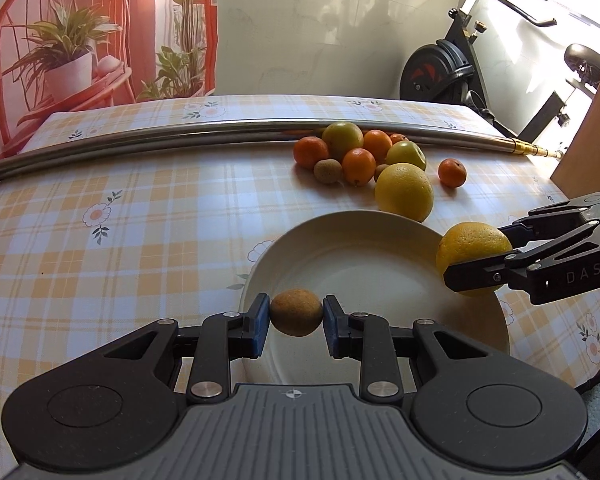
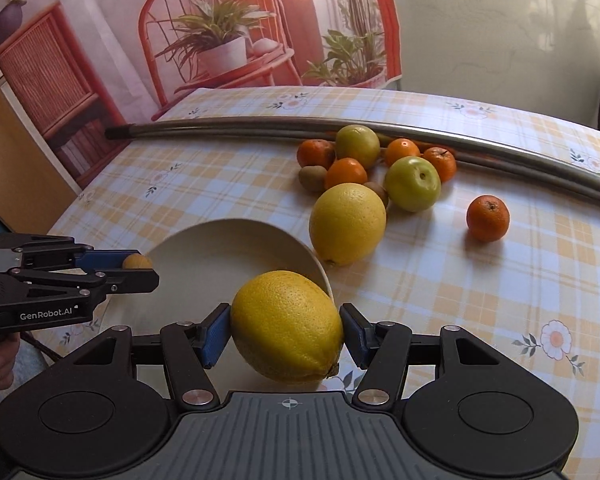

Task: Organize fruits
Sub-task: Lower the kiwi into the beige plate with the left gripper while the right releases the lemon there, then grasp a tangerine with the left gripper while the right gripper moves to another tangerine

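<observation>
My left gripper [image 1: 296, 314] is shut on a brown kiwi [image 1: 296, 312], holding it over the near left part of the cream plate [image 1: 360, 240]. My right gripper [image 2: 286, 330] is shut on a large yellow citrus fruit [image 2: 286, 326] at the plate's [image 2: 204, 256] right rim. In the left wrist view that gripper [image 1: 478, 260] comes in from the right with the yellow citrus fruit [image 1: 472, 252]. In the right wrist view the left gripper [image 2: 140, 266] shows at the left with the kiwi [image 2: 137, 261] partly hidden. Nothing lies in the plate.
A heap of fruit [image 1: 364, 156] lies beyond the plate: mandarins, green apples, kiwis and a second yellow citrus [image 1: 404, 191]. One mandarin [image 2: 487, 218] sits apart to the right. A metal pole [image 1: 140, 142] crosses the checked tablecloth behind. An exercise bike [image 1: 460, 68] stands past the table.
</observation>
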### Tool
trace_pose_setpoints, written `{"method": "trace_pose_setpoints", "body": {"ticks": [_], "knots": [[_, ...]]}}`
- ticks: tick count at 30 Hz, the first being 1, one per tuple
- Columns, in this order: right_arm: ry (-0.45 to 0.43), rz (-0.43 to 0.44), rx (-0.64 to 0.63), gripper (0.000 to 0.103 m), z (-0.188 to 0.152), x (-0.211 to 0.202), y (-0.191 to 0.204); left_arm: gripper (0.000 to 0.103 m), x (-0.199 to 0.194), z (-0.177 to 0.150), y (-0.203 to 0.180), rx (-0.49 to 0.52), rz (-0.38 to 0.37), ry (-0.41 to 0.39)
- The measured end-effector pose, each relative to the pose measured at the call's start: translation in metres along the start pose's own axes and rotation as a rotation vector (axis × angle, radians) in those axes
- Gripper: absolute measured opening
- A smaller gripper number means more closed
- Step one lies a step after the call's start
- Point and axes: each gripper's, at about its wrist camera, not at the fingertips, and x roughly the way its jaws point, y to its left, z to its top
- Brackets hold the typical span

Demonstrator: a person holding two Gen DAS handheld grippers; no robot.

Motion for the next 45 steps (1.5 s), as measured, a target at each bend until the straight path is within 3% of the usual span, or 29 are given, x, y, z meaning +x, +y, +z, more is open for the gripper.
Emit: {"method": "trace_pose_setpoints", "body": {"ticks": [15,19,34,45], "knots": [[0.027,0.019,-0.025,0.055,0.006,0.004,0.001,0.03,0.005,-0.002,-0.002,-0.001,0.021,0.034],[0.021,0.018,-0.027,0.055,0.006,0.002,0.002,0.038,0.004,-0.001,0.001,-0.023,0.017,0.03],[-0.093,-0.008,0.063,0.055,0.009,-0.024,-0.02,0.042,-0.004,0.007,0.006,-0.077,0.008,-0.001],[-0.171,-0.092,0.122,0.055,0.011,-0.042,-0.044,0.042,-0.009,0.022,0.021,-0.131,0.014,-0.03]]}}
